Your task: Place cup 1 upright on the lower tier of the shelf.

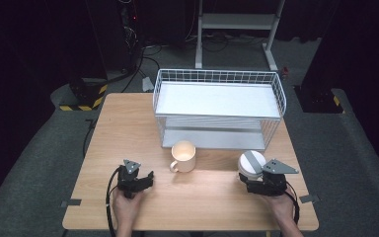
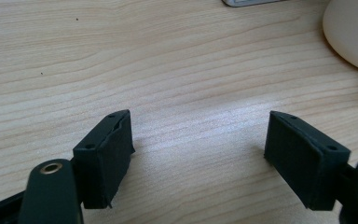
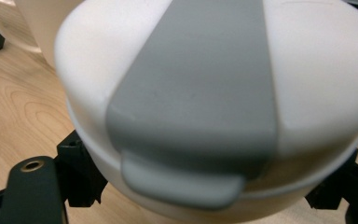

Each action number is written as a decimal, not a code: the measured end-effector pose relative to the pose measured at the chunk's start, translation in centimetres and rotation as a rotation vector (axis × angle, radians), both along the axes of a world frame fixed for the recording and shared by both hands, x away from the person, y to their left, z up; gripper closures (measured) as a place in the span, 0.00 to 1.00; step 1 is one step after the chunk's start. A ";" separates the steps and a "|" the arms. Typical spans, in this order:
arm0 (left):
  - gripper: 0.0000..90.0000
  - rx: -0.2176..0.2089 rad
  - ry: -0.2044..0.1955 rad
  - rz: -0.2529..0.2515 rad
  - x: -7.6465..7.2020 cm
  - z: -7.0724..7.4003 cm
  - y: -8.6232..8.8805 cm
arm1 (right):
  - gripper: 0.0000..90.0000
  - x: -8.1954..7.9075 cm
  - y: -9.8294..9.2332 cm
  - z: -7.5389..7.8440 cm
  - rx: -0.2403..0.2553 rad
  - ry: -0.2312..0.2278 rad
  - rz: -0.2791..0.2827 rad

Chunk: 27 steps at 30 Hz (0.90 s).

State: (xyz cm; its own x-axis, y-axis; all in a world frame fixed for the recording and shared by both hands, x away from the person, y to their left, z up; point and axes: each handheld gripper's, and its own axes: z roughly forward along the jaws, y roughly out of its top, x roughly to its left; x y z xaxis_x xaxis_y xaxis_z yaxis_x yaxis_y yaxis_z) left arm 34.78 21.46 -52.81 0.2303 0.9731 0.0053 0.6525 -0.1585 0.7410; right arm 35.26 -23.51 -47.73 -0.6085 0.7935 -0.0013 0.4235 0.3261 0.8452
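Right gripper view, our right gripper (image 3: 205, 196) clasping lid (image 3: 205, 93) between its fingers (image 3: 77, 175), mug (image 1: 184, 156) beside, left gripper (image 2: 198, 154) wide, empty.

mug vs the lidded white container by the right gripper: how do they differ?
The mug is open-topped, cream inside and out; the lidded container is closed, white with a grey strap across its lid. The mug has a side handle at its lower left; the container shows a grey tab at the lid edge instead. The mug stands free; the container sits between the jaws of the right gripper. Both stand upright on the table before the wire rack.
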 end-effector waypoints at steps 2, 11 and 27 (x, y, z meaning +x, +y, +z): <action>0.26 0.000 0.000 0.000 0.0 0.0 0.0 | 0.20 0.3 0.1 0.2 -0.005 -0.003 -0.002; 0.26 -0.001 -0.001 0.000 0.0 0.0 0.0 | 0.20 1.9 0.3 0.7 -0.004 -0.001 -0.012; 0.26 0.000 -0.002 -0.002 0.0 0.0 0.0 | 0.20 5.7 1.5 1.2 0.010 0.025 -0.054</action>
